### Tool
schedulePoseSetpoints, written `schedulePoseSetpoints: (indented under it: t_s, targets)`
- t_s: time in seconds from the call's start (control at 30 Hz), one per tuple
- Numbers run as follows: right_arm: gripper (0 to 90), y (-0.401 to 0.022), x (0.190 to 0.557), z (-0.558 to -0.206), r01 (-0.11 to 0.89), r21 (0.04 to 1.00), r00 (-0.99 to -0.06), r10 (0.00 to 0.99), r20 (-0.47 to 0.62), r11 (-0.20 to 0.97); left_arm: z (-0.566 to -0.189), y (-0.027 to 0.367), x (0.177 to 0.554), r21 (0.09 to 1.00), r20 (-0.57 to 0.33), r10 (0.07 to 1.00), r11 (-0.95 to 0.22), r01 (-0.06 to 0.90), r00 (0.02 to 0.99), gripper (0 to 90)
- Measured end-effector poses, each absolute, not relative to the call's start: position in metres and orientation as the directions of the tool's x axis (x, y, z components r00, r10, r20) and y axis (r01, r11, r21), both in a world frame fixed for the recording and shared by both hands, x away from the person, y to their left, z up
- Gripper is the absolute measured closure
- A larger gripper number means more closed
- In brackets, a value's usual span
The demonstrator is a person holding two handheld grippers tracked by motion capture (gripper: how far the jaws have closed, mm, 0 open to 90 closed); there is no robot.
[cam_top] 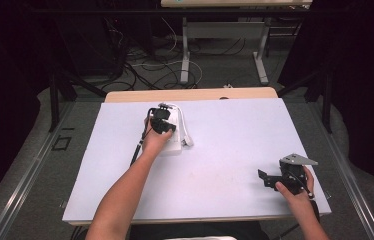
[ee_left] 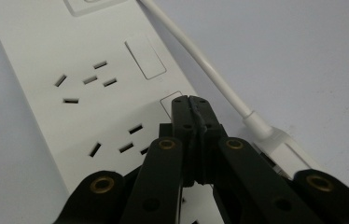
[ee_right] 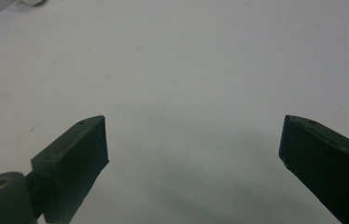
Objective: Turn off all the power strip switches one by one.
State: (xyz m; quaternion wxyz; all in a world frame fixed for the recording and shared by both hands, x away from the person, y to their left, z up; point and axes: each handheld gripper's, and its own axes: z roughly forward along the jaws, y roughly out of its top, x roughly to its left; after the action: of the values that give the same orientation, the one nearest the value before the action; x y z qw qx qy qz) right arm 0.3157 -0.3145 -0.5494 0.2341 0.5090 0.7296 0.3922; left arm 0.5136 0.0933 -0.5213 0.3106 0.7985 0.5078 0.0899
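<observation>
A white power strip (cam_top: 179,140) lies on the table's far left part. In the left gripper view the strip (ee_left: 46,56) shows several sockets and a rectangular switch (ee_left: 145,59). My left gripper (cam_top: 162,121) is over the strip. Its jaws are shut with nothing between them, and the gripper (ee_left: 192,100) has its tips at a second switch on the strip's edge. I cannot tell whether they touch it. The strip's white cable (ee_left: 210,70) runs along its right side. My right gripper (cam_top: 268,177) stands open over bare table near the front right; this gripper (ee_right: 193,140) holds nothing.
The white tabletop (cam_top: 235,135) has a wooden strip along its far edge (cam_top: 190,94). Beyond it the floor holds loose cables (cam_top: 150,67) and the legs of another table (cam_top: 185,60). A corner of the white strip (ee_right: 4,4) shows at the top left of the right gripper view.
</observation>
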Motion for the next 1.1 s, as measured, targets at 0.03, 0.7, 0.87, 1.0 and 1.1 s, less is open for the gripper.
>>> schedulePoseSetpoints:
  t_s: [0.03, 0.7, 0.87, 1.0, 1.1]
  targets:
    - [7.4, -0.3149, 0.3159, -0.5497, 0.556, 0.811, -0.374, 0.926, 0.053, 0.178, -0.5212, 0.0932, 0.5136, 0.586, -0.172, 0.867, -0.292, 0.756, 0.468, 90.0]
    - [7.4, -0.3144, 0.3152, -0.5493, 0.561, 0.81, -0.373, 0.926, 0.062, 0.171, -0.5229, 0.0916, 0.5116, 0.583, -0.162, 0.868, -0.3, 0.755, 0.47, 90.0]
    - [7.4, -0.3153, 0.3158, -0.5499, 0.556, 0.812, -0.377, 0.925, 0.054, 0.179, -0.5231, 0.0918, 0.5114, 0.585, -0.164, 0.866, -0.3, 0.754, 0.472, 90.0]
    - [7.4, -0.315, 0.3158, -0.5498, 0.556, 0.812, -0.376, 0.925, 0.054, 0.179, -0.5233, 0.0915, 0.5116, 0.585, -0.173, 0.868, -0.289, 0.757, 0.465, 90.0]
    - [7.4, -0.3152, 0.3158, -0.5499, 0.556, 0.811, -0.377, 0.925, 0.054, 0.179, -0.5229, 0.0922, 0.5119, 0.585, -0.162, 0.869, -0.297, 0.754, 0.468, 90.0]
